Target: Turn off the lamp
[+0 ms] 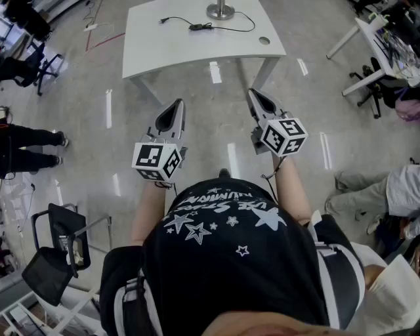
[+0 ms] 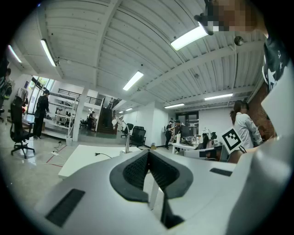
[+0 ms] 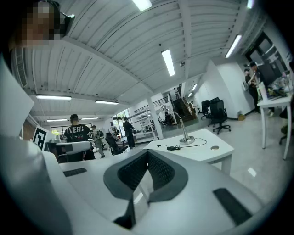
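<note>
While the lamp stands at top centre on a white worktop, well apart, the left gripper and right gripper hover mid-frame, jaws closed, empty. The approach seems barely begun; next, probably reaching the cord's apparent switch.

White block letters "IVERS", perhaps part of a longer word, run across the back of a standing person's black T-shirt. White lettering on the black star-printed shirt is unreadable.
</note>
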The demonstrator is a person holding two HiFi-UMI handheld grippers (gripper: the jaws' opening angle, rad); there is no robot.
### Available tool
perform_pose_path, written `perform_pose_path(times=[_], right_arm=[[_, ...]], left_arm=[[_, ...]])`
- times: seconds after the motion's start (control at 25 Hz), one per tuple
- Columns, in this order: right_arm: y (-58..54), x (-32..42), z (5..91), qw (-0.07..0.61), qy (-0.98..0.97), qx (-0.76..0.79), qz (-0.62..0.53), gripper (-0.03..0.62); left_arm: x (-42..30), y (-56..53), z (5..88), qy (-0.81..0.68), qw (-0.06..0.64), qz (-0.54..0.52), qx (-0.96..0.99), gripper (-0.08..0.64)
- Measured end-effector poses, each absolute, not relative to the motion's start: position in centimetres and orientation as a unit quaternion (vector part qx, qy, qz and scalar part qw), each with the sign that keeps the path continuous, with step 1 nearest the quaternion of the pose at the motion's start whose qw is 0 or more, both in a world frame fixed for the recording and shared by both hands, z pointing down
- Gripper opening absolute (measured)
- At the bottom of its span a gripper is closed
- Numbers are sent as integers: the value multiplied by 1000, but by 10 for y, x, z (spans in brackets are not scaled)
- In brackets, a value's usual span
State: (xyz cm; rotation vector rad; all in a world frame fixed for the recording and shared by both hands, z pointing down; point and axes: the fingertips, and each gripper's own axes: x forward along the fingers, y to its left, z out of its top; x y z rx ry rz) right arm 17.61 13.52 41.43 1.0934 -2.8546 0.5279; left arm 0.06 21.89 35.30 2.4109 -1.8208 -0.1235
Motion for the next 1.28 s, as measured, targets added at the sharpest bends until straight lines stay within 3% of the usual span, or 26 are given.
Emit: perform_pose_path(times=[0.32, 0.6, 1.28], right_arm=[[100, 202, 418, 6, -923, 345, 172, 6], [83, 204, 437, 33, -926, 322, 195, 6], [0, 183, 445, 45, -911, 358, 197, 6]], left_arm=[[13, 183, 355, -620, 54, -35, 782, 9], [37, 163, 361, -618, 54, -16, 784, 9], [-2, 49, 373, -589, 73, -28, 804, 9]])
